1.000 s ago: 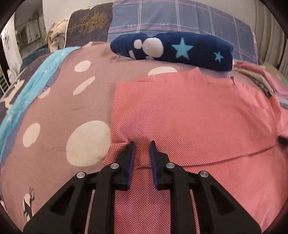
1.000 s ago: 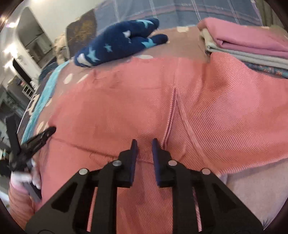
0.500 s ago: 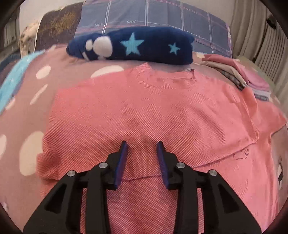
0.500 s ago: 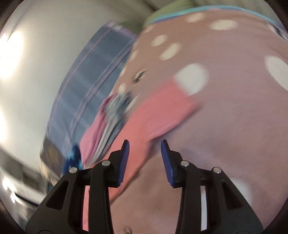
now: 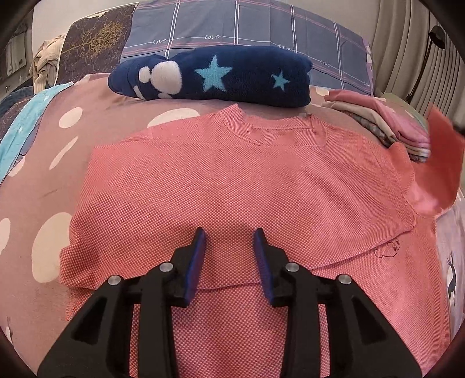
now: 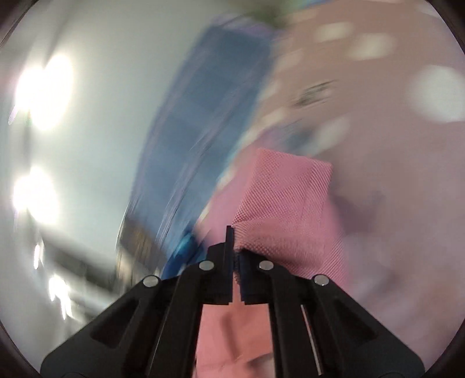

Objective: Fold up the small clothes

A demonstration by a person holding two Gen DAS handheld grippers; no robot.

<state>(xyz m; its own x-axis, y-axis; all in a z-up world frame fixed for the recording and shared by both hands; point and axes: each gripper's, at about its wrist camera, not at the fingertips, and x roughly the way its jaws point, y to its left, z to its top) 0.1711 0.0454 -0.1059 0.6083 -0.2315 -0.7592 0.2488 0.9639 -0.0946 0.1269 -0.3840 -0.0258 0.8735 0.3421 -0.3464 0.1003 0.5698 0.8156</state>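
Shirt (image 5: 232, 180), coral pink with a waffle weave, lies flat on the dotted pink bedspread (image 5: 58, 174); its collar points away toward the folded navy star blanket (image 5: 209, 77), so its long axis runs from the camera toward the pillows; the left side is folded in over the body, and a lower layer of the same cloth shows beneath the fold's hem; the left gripper (image 5: 229, 250) hovers over that hem with its jaws partly apart and nothing between them, having just been opening; the left view alone shows the stack of folded clothes (image 5: 386, 125) at the right and the plaid pillow (image 5: 232, 26) behind; it catches the shirt's right sleeve only as a lifted, blurred flap at the frame's edge; the right view, heavily smeared, shows what lifts it: the right gripper (image 6: 236, 256) has just been closing and now pinches the sleeve's hem, the cloth draped over one jaw
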